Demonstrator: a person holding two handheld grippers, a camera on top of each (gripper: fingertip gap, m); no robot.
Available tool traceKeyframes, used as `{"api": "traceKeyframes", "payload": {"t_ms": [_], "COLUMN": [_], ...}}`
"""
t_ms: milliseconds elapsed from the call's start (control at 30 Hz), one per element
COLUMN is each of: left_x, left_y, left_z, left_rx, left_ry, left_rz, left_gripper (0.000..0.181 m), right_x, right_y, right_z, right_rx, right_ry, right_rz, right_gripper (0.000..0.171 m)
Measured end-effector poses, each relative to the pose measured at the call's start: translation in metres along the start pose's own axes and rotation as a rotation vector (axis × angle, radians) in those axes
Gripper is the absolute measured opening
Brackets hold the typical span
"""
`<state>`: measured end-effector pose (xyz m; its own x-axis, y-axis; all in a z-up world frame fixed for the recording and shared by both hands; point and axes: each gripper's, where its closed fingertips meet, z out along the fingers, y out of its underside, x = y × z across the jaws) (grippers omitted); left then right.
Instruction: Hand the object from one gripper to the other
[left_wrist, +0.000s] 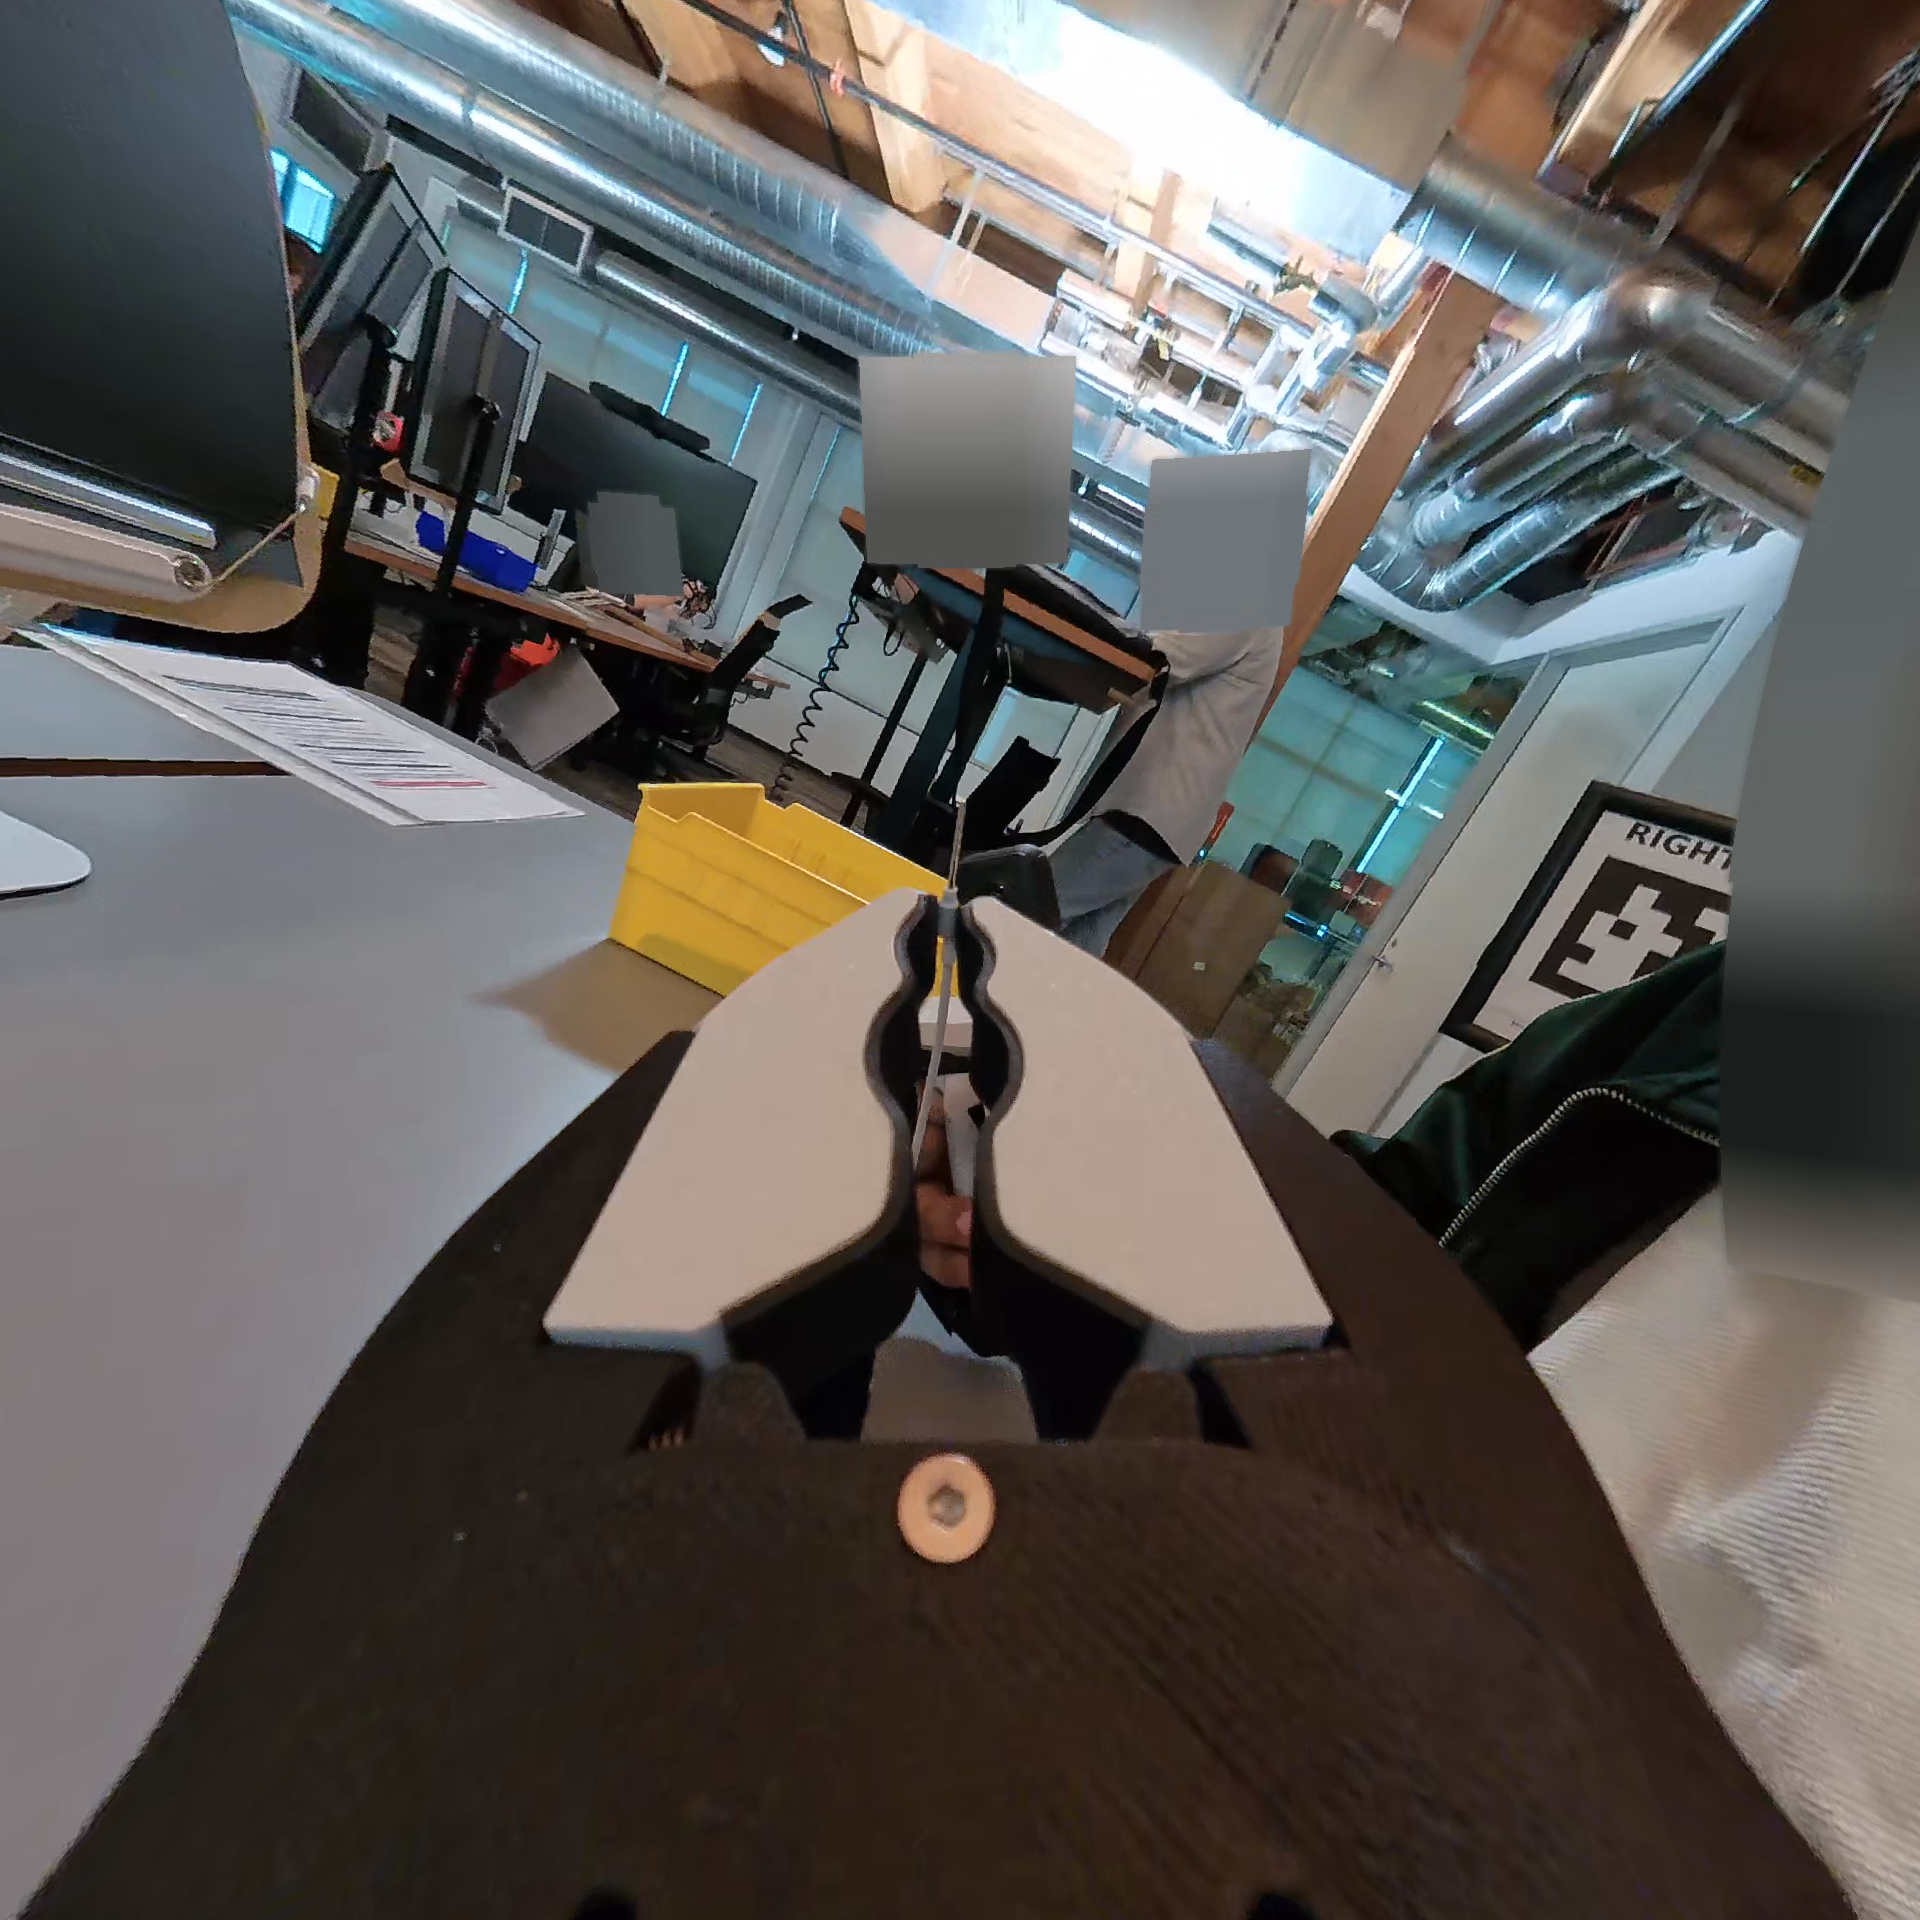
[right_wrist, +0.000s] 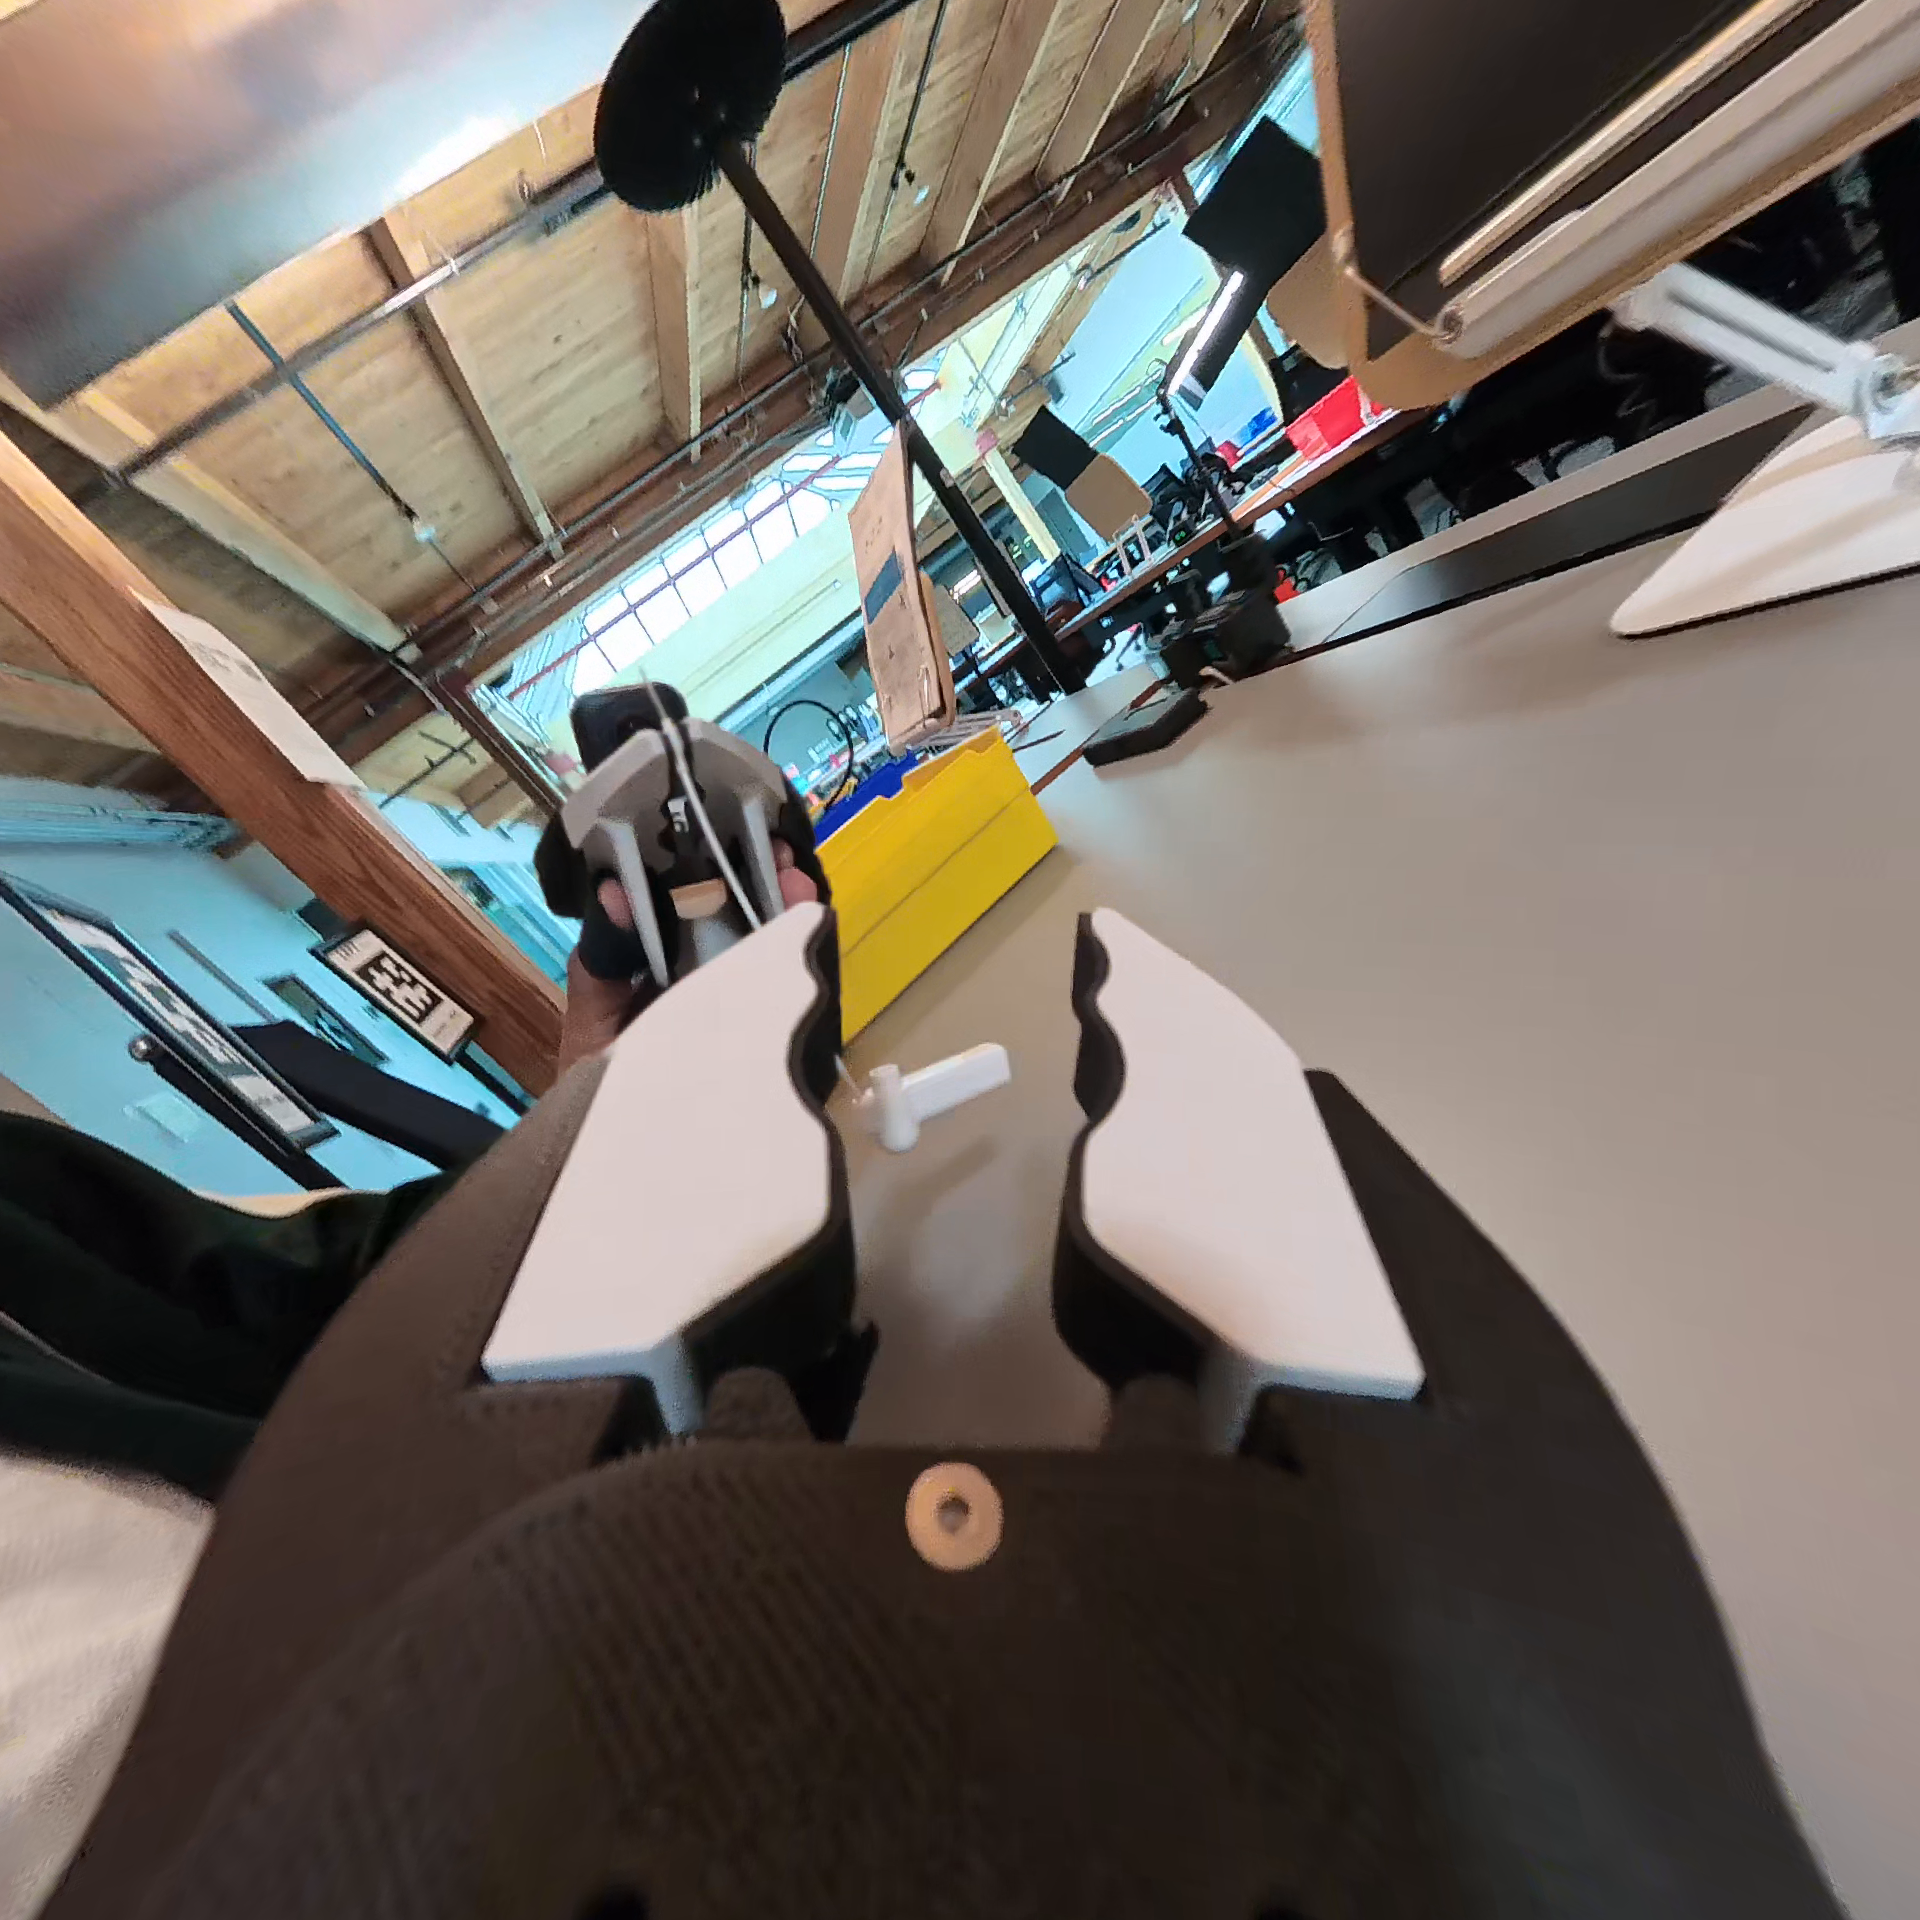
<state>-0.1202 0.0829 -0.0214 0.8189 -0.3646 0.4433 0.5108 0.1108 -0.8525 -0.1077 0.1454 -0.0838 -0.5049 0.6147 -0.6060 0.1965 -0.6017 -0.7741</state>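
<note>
My left gripper (left_wrist: 940, 906) is shut on a thin pale strand (left_wrist: 938, 1023) that runs up through its jaws and pokes out above the tips. In the right wrist view the left gripper (right_wrist: 675, 800) is raised ahead on the left, with the strand (right_wrist: 717, 862) slanting down from it. The strand's lower end reaches a small white T-shaped piece (right_wrist: 935, 1091) just over the grey table (right_wrist: 1455, 935). I cannot tell whether they are joined. My right gripper (right_wrist: 951, 920) is open and empty, and the T-piece shows between its fingers.
A yellow bin (right_wrist: 935, 831) stands on the table beyond both grippers; it also shows in the left wrist view (left_wrist: 727, 894). A monitor foot (right_wrist: 1766, 540) sits at the far right. A printed sheet (left_wrist: 312, 727) lies at the table's far left. A dark green sleeve (left_wrist: 1558, 1122) is at the right. Spacing between my two grippers at the tips: around 9 centimeters.
</note>
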Motion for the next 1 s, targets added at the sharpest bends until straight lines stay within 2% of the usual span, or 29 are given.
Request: {"api": "traceKeyframes", "payload": {"t_ms": [267,467,900,1000], "left_x": [-0.003,0.0,0.012,0.013], "left_y": [0.007,0.022,0.053,0.057], "left_z": [0.001,0.007,0.019,0.02], "left_rx": [-0.034,-0.118,-0.268,-0.278], "left_ry": [-0.004,0.015,0.067,0.077], "left_rz": [-0.017,-0.021,-0.003,-0.016], "left_gripper": [0.003,0.002,0.002,0.002], "right_x": [-0.019,-0.032,-0.047,-0.049], "right_y": [0.03,0.057,0.049,0.048], "right_z": [0.009,0.011,0.011,0.011], "right_rx": [-0.203,-0.359,-0.295,-0.288], "right_ry": [-0.032,-0.088,-0.168,-0.176], "right_rz": [-0.271,-0.499,-0.413,-0.405], "right_gripper": [0.024,0.016,0.015,0.009]}}
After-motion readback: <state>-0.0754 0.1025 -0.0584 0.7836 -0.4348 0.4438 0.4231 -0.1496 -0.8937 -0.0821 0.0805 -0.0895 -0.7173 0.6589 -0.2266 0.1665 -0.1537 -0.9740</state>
